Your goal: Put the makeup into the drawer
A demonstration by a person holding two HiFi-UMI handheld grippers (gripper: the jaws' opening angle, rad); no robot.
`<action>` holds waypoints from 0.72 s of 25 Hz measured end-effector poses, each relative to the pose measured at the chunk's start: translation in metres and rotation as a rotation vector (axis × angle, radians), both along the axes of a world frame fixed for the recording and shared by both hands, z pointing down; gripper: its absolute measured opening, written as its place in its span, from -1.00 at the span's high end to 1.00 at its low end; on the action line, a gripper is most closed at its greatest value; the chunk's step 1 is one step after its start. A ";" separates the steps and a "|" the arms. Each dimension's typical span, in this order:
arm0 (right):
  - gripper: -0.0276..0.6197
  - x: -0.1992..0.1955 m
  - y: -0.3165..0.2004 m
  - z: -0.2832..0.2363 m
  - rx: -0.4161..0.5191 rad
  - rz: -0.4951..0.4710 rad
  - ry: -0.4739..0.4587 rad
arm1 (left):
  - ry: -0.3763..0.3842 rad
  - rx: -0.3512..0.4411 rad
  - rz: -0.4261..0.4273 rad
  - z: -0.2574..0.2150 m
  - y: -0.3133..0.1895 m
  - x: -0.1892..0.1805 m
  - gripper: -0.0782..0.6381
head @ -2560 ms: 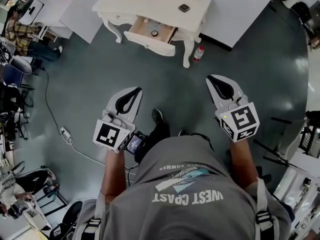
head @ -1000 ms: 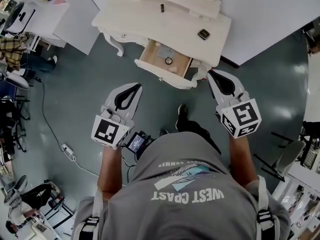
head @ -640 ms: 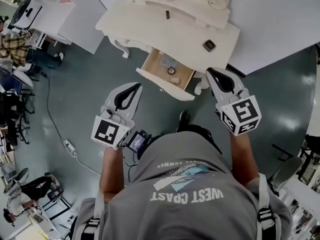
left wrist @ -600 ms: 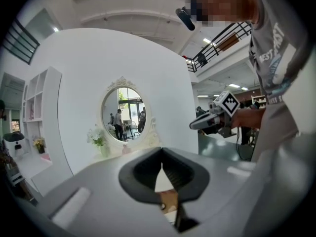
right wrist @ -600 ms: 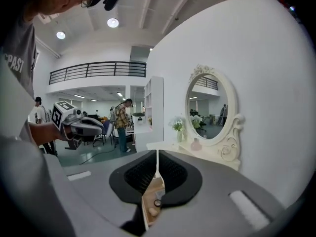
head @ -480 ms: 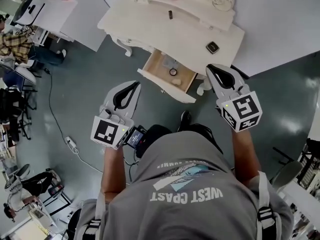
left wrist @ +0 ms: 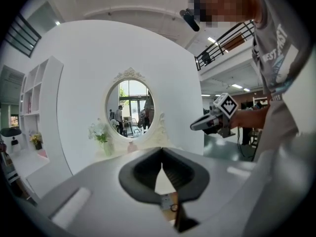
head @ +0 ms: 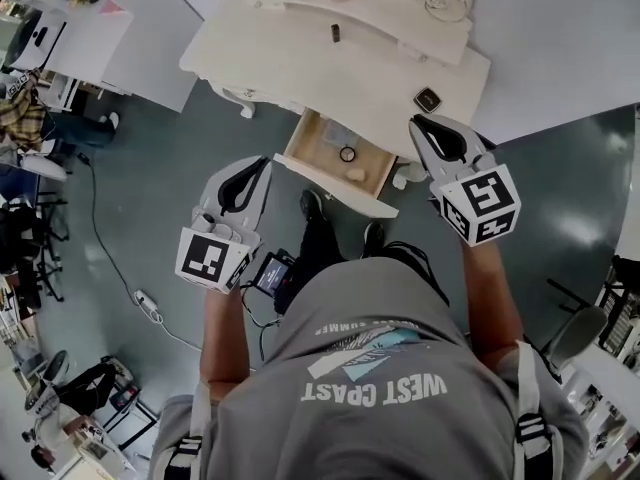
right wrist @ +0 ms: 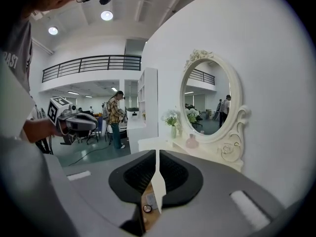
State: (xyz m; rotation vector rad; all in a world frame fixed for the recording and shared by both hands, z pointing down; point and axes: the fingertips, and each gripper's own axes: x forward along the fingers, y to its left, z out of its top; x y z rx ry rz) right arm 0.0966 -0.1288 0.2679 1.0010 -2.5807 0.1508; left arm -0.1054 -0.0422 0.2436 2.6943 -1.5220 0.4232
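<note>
A white dressing table (head: 300, 63) stands ahead with its drawer (head: 335, 185) pulled open. In the drawer lie a ring-shaped item (head: 346, 154) and a small beige item (head: 355, 175). A dark square compact (head: 428, 99) and a dark lipstick tube (head: 335, 33) rest on the tabletop. My right gripper (head: 414, 121) (right wrist: 157, 153) hovers at the table's front edge, just short of the compact. Its jaws are opening, a narrow slit between them, with nothing held. My left gripper (head: 263, 160) (left wrist: 162, 151) is left of the drawer, shut and empty.
On the table's back shelf are an oval mirror (right wrist: 207, 98), a vase of flowers (right wrist: 172, 120) and a pink bottle (right wrist: 191, 142). A power strip with cable (head: 148, 306) lies on the floor at the left. The person's feet (head: 312, 208) are just before the drawer.
The person has walked up to the table, so table and drawer are nearer. Both grippers moved forward. The right one now reaches the tabletop's edge by the compact.
</note>
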 end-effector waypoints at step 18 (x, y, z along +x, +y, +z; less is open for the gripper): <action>0.76 -0.079 -0.134 0.058 -0.091 0.110 0.055 | 0.029 -0.048 0.091 0.031 -0.132 -0.089 0.78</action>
